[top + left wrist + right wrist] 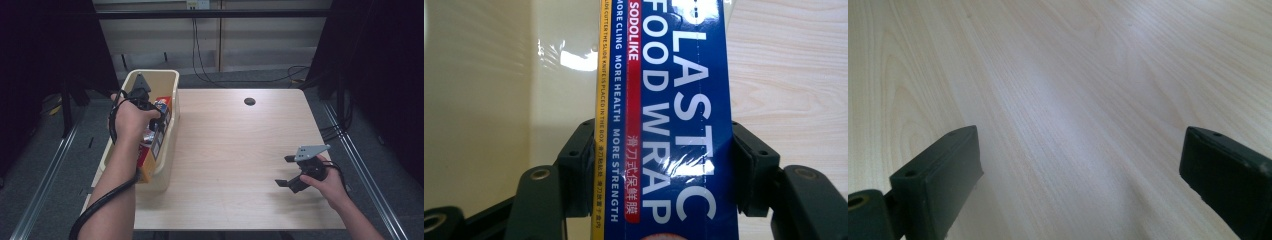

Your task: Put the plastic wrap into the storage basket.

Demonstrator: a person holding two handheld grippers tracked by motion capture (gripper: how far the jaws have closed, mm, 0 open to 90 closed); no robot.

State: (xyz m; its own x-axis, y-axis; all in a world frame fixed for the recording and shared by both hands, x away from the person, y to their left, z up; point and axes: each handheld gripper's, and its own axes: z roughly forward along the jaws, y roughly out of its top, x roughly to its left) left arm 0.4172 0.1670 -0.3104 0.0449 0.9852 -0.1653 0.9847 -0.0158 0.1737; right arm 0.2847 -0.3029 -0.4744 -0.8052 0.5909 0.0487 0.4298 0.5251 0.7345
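Observation:
A long blue box of plastic food wrap (669,75) with white and red lettering and a yellow edge stands between the jaws of my left gripper (663,150), which is shut on it from both sides. In the high view my left gripper (151,116) points down into a cream plastic bin (168,165) at the table's left edge, and the box (150,156) lies lengthwise inside it. My right gripper (284,171) rests low over the table's right front part, its jaws wide apart. Bare wood shows between the jaws of the right gripper (1078,165).
The light wooden table (235,140) has a dark round cable hole (249,101) near its far edge. Another printed package (163,102) sits in the bin beside the box. Black cables (210,77) run over the floor behind the table. Dark curtains hang on both sides.

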